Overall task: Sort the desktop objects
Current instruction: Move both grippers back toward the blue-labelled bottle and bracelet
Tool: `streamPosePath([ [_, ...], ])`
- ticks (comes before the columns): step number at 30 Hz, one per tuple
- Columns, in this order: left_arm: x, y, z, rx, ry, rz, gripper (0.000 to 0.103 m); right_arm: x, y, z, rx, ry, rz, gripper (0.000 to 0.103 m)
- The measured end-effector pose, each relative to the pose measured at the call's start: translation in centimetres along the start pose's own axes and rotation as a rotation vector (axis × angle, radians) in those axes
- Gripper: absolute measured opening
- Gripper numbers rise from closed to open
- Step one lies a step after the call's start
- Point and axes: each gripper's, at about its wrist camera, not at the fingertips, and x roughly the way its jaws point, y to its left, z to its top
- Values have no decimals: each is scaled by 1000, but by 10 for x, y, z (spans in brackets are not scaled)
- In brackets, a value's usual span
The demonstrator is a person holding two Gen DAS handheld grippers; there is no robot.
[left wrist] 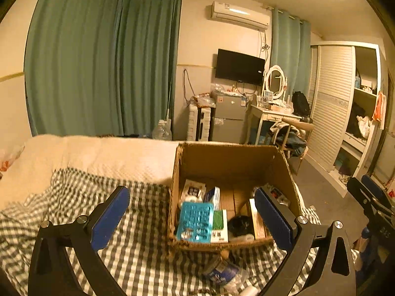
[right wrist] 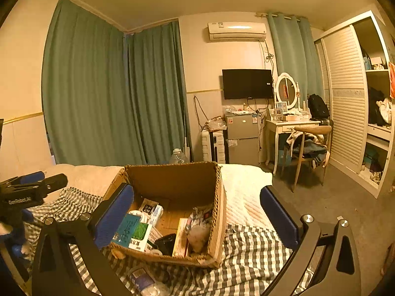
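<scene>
The cardboard box [left wrist: 229, 162] sits on the checked bedcover [left wrist: 138, 246], its top open and its floor already partly filled: a teal blister sheet [left wrist: 196, 220] leans at the near left, a green-and-white carton [left wrist: 219, 225] stands beside it, a round black item [left wrist: 240, 225] lies to its right, and a slim tan carton [left wrist: 258, 219] stands on edge against the right side; what the smaller white packets behind them are is too blurred to tell. Outside the box, just in front of its near wall, a crumpled clear packet with a blue label [left wrist: 223, 272] lies on the cover, and I judge it the likeliest piece left to sort. The left gripper [left wrist: 195, 218] stands with its blue pads wide apart and nothing between them; the right gripper [right wrist: 197, 217] is likewise spread and empty, framing the box in its own view. To do this step well, I would bring one gripper low over the bedcover, straddle the packet across its narrower width, and close gently, since thin film will crush or slip; the soft cover may bunch into the pads, so lift straight up before crossing the box's near wall, and set the packet into the bare patch of floor at the middle.
</scene>
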Motion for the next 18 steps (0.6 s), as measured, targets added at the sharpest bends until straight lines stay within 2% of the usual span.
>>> streamPosePath([
  [7,9,4,-35,9,111,-28,103,1,3,-10,-2,41,37,103],
  [11,16,2,-61,51,170,-30,103,1,13,-23,-52,93,111,102],
  [18,33,-21,-93,184,231,-36,103,14,34,-53,-135,188,202,88],
])
